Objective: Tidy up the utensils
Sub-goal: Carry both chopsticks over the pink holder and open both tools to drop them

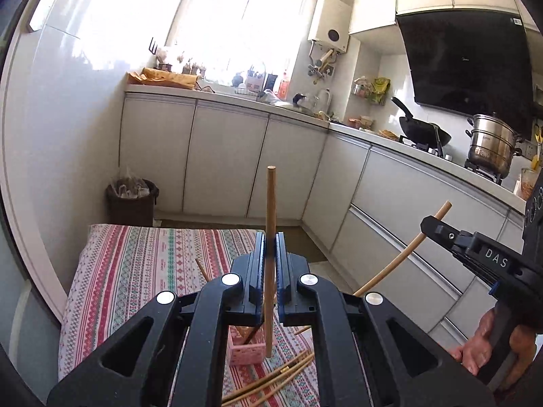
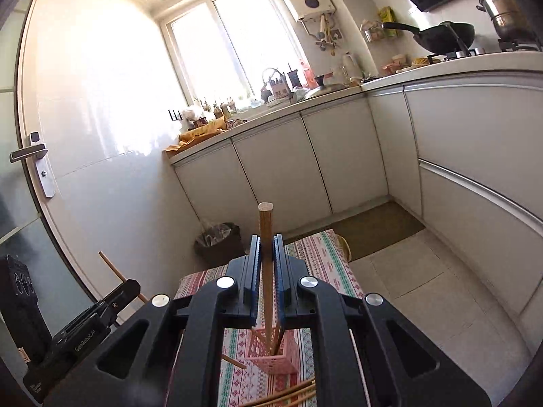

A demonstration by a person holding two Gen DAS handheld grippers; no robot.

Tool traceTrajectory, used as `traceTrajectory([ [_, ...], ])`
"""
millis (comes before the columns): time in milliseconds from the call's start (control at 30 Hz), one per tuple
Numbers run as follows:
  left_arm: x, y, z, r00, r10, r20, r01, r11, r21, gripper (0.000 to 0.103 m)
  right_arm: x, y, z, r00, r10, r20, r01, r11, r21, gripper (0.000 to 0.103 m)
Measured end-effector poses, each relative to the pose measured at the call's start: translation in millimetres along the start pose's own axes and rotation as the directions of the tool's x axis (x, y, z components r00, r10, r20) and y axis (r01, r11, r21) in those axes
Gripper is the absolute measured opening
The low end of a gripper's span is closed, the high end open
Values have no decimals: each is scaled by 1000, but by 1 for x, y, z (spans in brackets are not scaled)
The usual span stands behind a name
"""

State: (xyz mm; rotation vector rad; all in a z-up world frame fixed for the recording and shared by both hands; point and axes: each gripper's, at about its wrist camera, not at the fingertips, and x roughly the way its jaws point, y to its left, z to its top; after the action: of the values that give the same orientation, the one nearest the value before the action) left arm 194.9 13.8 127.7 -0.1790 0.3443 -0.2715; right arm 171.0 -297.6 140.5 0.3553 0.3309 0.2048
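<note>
The left gripper (image 1: pixel 270 254) is clamped on one chopstick (image 1: pixel 270 237), held near upright with its butt end up and its thin end hanging toward the pink holder (image 1: pixel 246 351) on the table (image 1: pixel 135 271); that pose likely serves a straight drop into the holder's mouth. The right gripper (image 2: pixel 267 257) pinches a second chopstick (image 2: pixel 265 234) the same way, jaws nearly together on the shaft, the stick standing almost vertical with its lower end over the holder (image 2: pixel 271 359); seen from the left wrist camera, this stick slants away from the right gripper (image 1: pixel 429 225), which sits off to the side, well clear of the left one, so the two sticks do not cross.

The holder stands upright on the striped cloth and already has a few sticks leaning inside it; more loose chopsticks (image 1: pixel 271 380) lie flat on the cloth just in front of it, and another (image 2: pixel 234 362) lies beside it; these are presumably the ones left to collect.

My guess is that both hands are carrying a stick each toward the holder, gripped mid-shaft so that enough length hangs below to guide the tip in; the risk is a tip catching the lattice rim or knocking the light holder over.

A person's hand (image 1: pixel 475 352) grips the right handle.
</note>
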Motion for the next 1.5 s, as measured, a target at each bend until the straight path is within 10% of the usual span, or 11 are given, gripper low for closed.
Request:
traceTrajectory([
  [367,81,19,-25,995,58,-83,-60,998,-19,18,74,-14,-28,999,13,-35,-12,1000,21,8],
  [467,74,24,-24,996,73,-57,-75,997,-28,37,87,-17,-39,998,8,-55,-6,1000,25,8],
  [800,41,29,-8,990,138,13,-137,990,-36,45,105,-4,-56,996,6,-91,-8,1000,-14,9],
  [867,43,29,-9,989,148,5,-148,989,-28,47,111,-1,-61,992,1,-125,-5,1000,-28,15],
  [967,43,27,-10,988,152,-1,-152,988,-21,49,110,-3,-66,994,-6,-106,6,1000,-7,52],
  [1267,39,26,-8,985,170,15,-170,985,-17,59,102,-13,-63,996,-30,-80,31,999,13,54],
  [1500,36,24,-7,982,186,19,-185,983,-6,67,83,-28,-58,998,-51,-25,52,996,76,74],
])
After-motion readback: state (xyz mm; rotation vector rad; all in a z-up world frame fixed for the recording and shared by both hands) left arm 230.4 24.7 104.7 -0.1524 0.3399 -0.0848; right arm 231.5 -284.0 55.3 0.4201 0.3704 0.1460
